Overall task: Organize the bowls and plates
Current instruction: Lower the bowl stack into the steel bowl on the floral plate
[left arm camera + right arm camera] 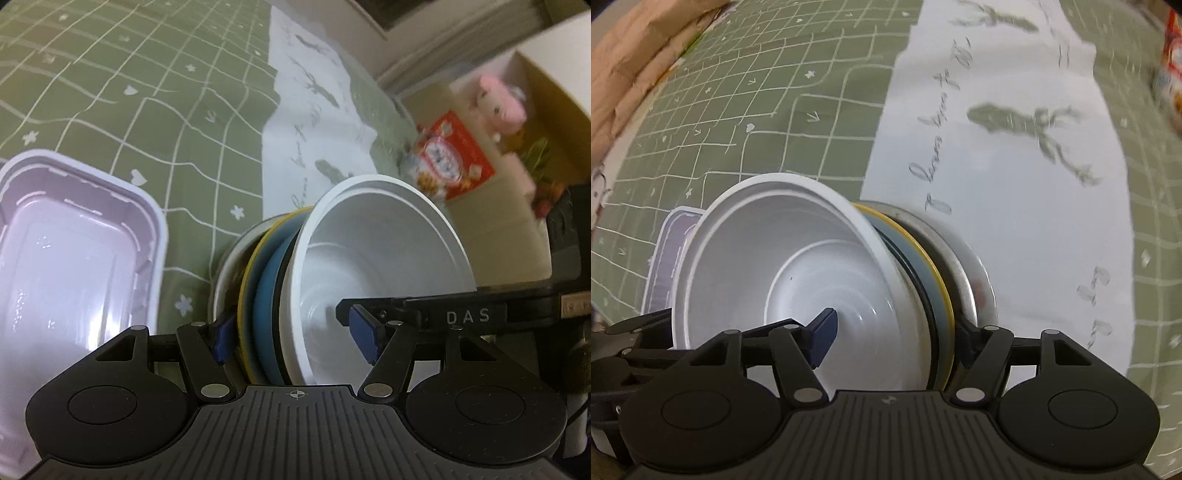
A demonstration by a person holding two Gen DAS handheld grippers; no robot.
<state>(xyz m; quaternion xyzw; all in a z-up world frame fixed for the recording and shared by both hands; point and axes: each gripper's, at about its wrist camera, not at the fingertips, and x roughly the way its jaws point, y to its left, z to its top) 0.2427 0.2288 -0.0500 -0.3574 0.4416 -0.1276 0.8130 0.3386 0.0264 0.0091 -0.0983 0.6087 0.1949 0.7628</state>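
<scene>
Stack of dishes [280, 295] — pinched from opposite sides by left gripper [295, 334] and right gripper [894, 339].

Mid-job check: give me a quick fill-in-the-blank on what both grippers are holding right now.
The left gripper and the right gripper both clamp one ____ of dishes.
The white bowl has a blue plate behind it, then a plate with a ____ rim.
The stack is held on ____, not flat.
The empty container is ____ in colour.

Missing words: stack; yellow; edge; lilac
</scene>
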